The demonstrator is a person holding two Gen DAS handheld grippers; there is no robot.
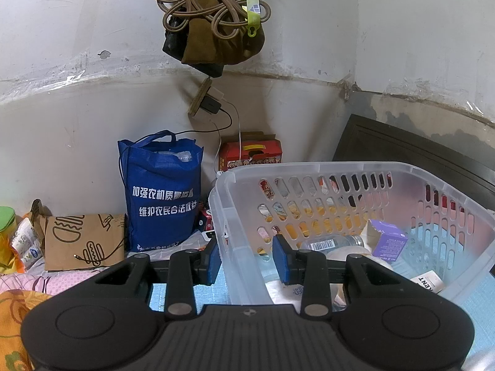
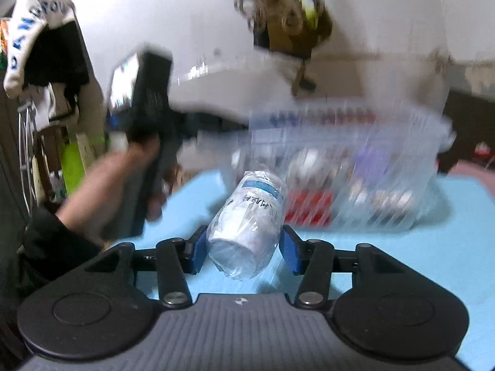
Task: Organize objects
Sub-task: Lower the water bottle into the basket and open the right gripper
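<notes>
A clear plastic basket (image 1: 371, 167) stands on a light blue mat (image 2: 402, 262). Inside it lie a purple box (image 1: 389, 241), a clear bottle (image 1: 334, 242) and white packets. My left gripper (image 1: 247, 259) straddles the basket's near corner wall, one blue pad outside and one inside, shut on it. My right gripper (image 2: 243, 253) is shut on a crinkled clear water bottle (image 2: 247, 216) with a blue-and-white label, held just above the mat in front of the blurred basket (image 2: 340, 117). A person's hand (image 2: 123, 185) grips the other gripper's black handle (image 2: 151, 142) at the left.
A blue tote bag (image 1: 161, 194), a brown paper bag (image 1: 83, 241) and a red carton (image 1: 250, 151) stand along the white wall left of the basket. Coiled cord and dark bags (image 1: 213, 21) hang above. A dark board (image 1: 417, 151) leans behind the basket.
</notes>
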